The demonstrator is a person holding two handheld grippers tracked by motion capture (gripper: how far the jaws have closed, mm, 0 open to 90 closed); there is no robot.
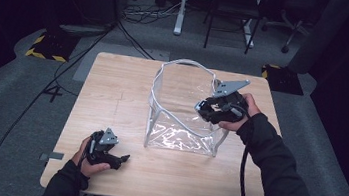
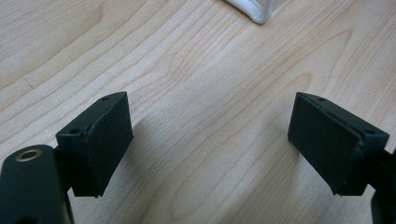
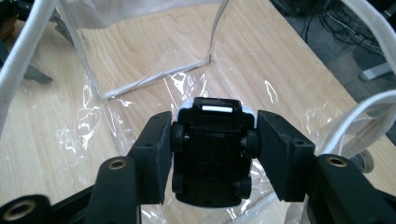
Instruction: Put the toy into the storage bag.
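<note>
From the high view, the clear plastic bag (image 1: 186,112) stands open-topped in the middle of the wooden table (image 1: 113,90), and everything else is best placed against it: the right gripper (image 1: 205,108) hangs at the bag's right-hand wall, just over the white-trimmed rim, while the left gripper (image 1: 122,160) rests on the tabletop well off the bag's near left corner, so the right hand is plainly the nearer one to the opening. In the left gripper view, the two black pads (image 2: 100,140) stand wide apart with only bare wood between them, and a corner of the bag (image 2: 256,11) shows just beyond, up ahead of the jaws. In the right gripper view, the jaws pinch a small black toy car (image 3: 212,151) by its flanks, underside and wheels turned toward the camera, its long axis running straight out along the jaws, nose pointing down into the bag; the crinkled clear floor of the bag (image 3: 154,100) lies directly beyond and below the car, with the white rim (image 3: 25,51) arching on either side. My guess is the drop only needs the car to be well inside that rim.
</note>
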